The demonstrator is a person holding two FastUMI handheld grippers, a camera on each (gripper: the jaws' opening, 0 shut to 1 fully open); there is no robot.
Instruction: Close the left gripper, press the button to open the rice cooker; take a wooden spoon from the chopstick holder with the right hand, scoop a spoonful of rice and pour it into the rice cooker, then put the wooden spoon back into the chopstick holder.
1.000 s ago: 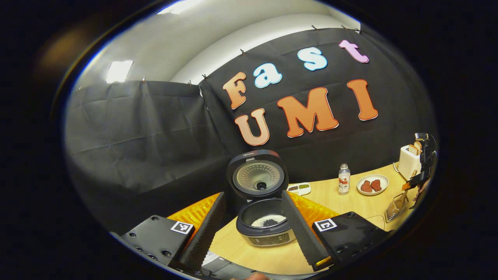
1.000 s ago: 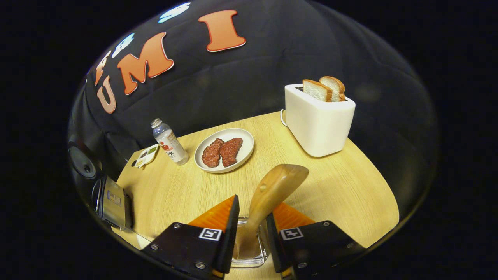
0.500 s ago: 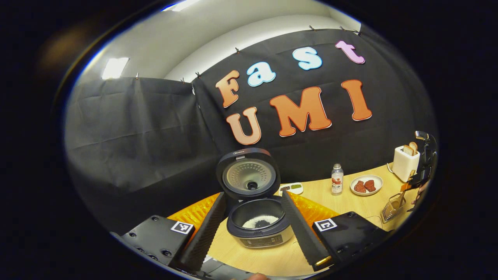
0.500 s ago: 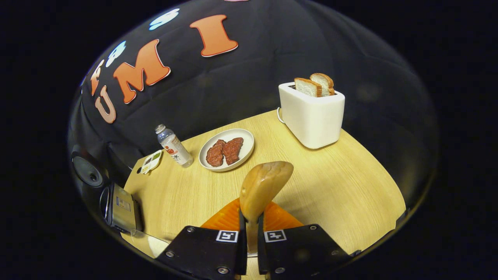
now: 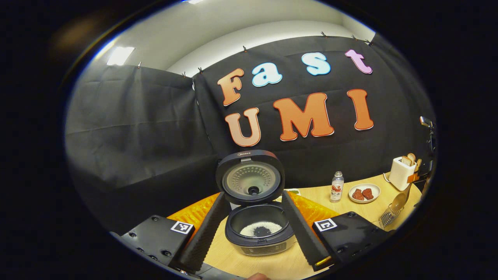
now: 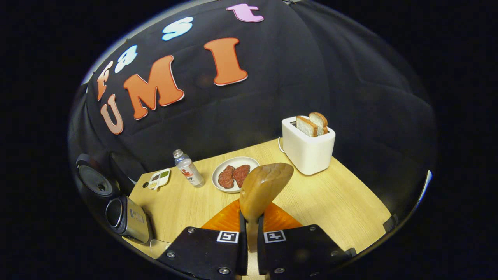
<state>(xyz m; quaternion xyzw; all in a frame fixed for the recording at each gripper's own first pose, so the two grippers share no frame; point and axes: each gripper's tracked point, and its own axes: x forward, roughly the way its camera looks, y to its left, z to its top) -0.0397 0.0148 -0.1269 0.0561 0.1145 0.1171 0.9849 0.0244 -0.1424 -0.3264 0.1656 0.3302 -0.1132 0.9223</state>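
The right gripper (image 6: 249, 237) is pinching the handle of the wooden spoon (image 6: 263, 188) between both fingers, its bowl standing up above the table (image 6: 342, 198). Beyond it a plate of meat (image 6: 235, 174), a bottle (image 6: 188, 168) and a toaster (image 6: 308, 147) are sitting. The left gripper (image 5: 252, 229) is hanging with its jaws spread wide, framing the rice cooker (image 5: 258, 229), whose lid is standing open with rice lying inside. Far right in the left gripper view, the chopstick holder (image 5: 388, 216) is standing on the table.

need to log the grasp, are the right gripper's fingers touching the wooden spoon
Touching. In the right gripper view both fingers press against the wooden spoon handle, no gap either side.
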